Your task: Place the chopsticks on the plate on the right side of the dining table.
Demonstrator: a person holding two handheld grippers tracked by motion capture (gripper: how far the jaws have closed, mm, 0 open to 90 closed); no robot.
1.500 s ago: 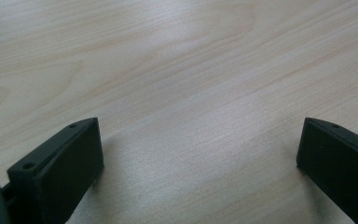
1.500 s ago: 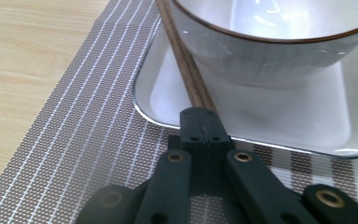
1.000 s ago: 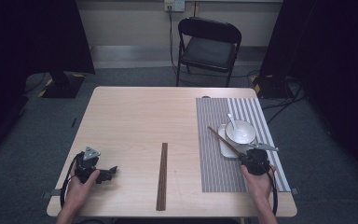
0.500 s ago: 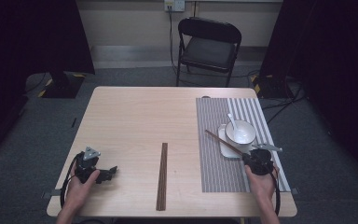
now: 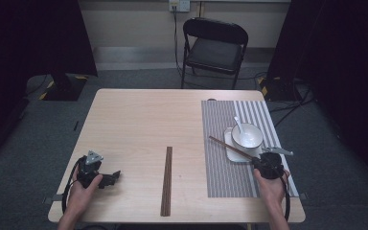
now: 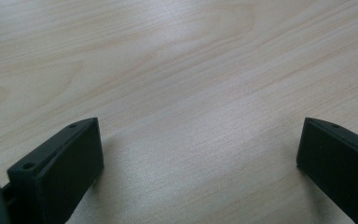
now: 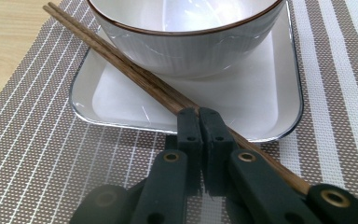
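High view: light wood worktop [image 5: 139, 124] on grey carpet, black folding chair [image 5: 214, 45] behind it, dark curtains both sides. Striped placemat [image 5: 220, 163] on the right carries a white square plate [image 5: 234, 149] with a bowl [image 5: 247, 136] and spoon [image 5: 238, 124]. Right gripper [image 5: 258, 162] is clamped on a pair of chopsticks [image 5: 225, 145] lying across the plate's near-left corner. Second pair [image 5: 166, 179] lies mid-worktop. Left gripper [image 5: 115, 175] rests wide apart, holding nothing.

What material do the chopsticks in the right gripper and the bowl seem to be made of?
Chopsticks: likely dark brown wood with a matte finish, since a fine grain shows along them.
Bowl: probably glazed ceramic; it is glossy white with reflections, a thin brown rim and faint vertical ribbing.
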